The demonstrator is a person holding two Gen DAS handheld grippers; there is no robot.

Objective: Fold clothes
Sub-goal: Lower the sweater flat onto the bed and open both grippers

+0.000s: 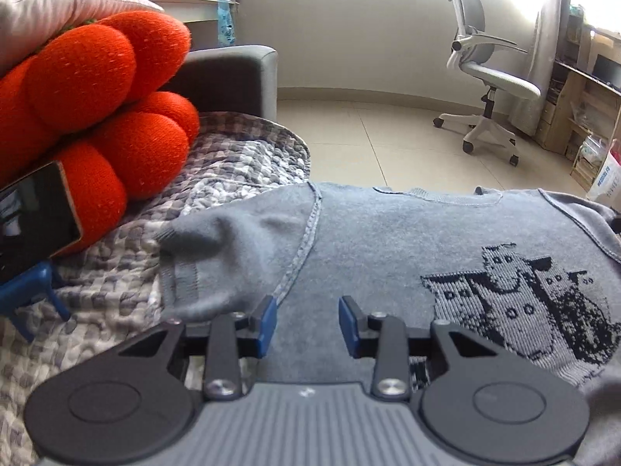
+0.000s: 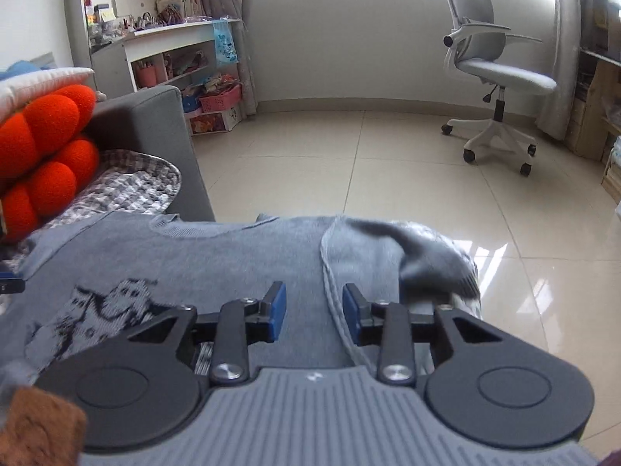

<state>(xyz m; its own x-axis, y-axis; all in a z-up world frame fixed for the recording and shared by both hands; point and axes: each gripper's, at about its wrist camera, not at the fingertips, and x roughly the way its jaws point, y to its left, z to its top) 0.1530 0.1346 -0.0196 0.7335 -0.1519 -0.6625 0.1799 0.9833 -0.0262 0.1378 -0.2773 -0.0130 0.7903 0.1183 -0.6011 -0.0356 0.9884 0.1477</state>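
Note:
A grey-blue sweater (image 1: 388, 240) with a dark knitted animal pattern (image 1: 516, 310) lies flat on a checked quilt, collar towards the far edge. Its left sleeve (image 1: 217, 256) is folded in, cuff showing. My left gripper (image 1: 307, 320) hovers open over the sweater beside the shoulder seam, with nothing clamped between its blue pads. In the right wrist view the sweater (image 2: 217, 256) spreads below, and the other sleeve (image 2: 427, 256) lies bunched at the couch edge. My right gripper (image 2: 314, 310) is open too, with the shoulder seam (image 2: 330, 283) running under the gap.
An orange knotted cushion (image 1: 101, 116) and a phone (image 1: 35, 213) on a blue stand sit at the left on the checked quilt (image 1: 240, 163). A grey sofa arm (image 1: 233, 77) rises behind. Beyond the edge are tiled floor (image 2: 388, 163), an office chair (image 2: 496, 73) and shelves (image 2: 186, 62).

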